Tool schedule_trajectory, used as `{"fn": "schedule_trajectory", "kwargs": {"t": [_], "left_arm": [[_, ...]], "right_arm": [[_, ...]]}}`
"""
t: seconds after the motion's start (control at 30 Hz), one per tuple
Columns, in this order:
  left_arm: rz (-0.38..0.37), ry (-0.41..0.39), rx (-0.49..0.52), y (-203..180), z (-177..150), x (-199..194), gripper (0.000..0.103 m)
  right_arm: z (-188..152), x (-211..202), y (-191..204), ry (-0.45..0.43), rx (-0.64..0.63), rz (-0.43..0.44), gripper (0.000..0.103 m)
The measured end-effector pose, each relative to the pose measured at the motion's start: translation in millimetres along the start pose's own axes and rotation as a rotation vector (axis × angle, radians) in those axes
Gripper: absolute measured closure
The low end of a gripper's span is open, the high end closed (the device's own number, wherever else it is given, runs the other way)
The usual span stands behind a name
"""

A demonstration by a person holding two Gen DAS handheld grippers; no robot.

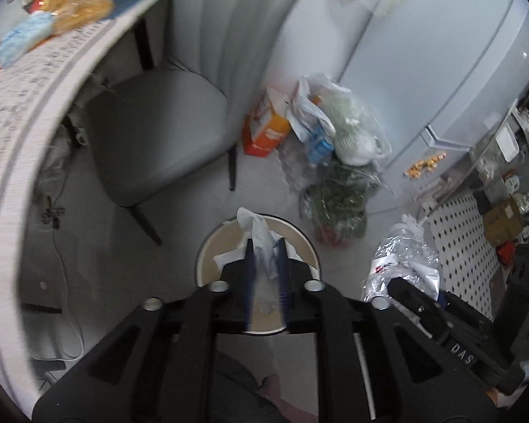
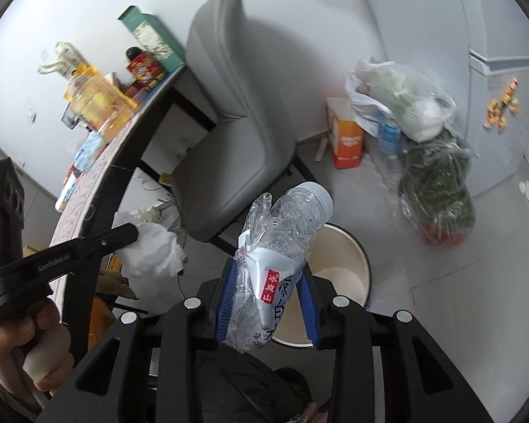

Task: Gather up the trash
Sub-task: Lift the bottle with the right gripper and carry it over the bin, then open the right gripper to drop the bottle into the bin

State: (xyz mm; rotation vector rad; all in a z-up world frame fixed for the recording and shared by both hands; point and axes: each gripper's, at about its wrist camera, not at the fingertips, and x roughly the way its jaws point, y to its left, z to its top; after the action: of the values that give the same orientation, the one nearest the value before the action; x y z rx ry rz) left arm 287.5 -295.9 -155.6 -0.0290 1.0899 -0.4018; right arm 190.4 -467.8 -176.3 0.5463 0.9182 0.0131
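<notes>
Both grippers loaded: tissue (image 1: pixel 262 243) in L gripper (image 1: pixel 265 246) (bottle (image 2: pixel 275 246), R gripper (image 2: pixel 268 275)).

The bin (image 1: pixel 208 246) sits on the floor straight below my left gripper (image 1: pixel 266 246), its mouth open upward, with nothing between my gripper and the rim. To its left, the grey chair (image 1: pixel 158 123) stands near, one leg (image 1: pixel 148 227) splayed toward the bin, and the curved desk (image 1: pixel 24 112) edge walls off that side. Behind the bin a heap of plastic bags (image 1: pixel 338 148) and an orange carton (image 1: pixel 264 130) crowds the fridge (image 1: pixel 441 70). My right gripper (image 2: pixel 268 282) hangs just beside the bin's right rim, above bare floor (image 2: pixel 441 299).
</notes>
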Motion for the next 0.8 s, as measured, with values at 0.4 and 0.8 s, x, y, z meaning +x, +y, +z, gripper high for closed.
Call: {"fn": "schedule_trajectory", "kwargs": {"t": [0.4,0.8], "left_arm": [[0.031,-0.108,-0.067,31.6,-0.6,-42.1,0.015],[0.186,-0.326,-0.243,144.8,-60.4,-183.2,0.01]], "right_arm": [[-3.9,29.2,-12.2,0.04,-0.005,0.002,0.07],[-27.6,110.4,-4.8,0.177,-0.024,-0.029,0.068]]}}
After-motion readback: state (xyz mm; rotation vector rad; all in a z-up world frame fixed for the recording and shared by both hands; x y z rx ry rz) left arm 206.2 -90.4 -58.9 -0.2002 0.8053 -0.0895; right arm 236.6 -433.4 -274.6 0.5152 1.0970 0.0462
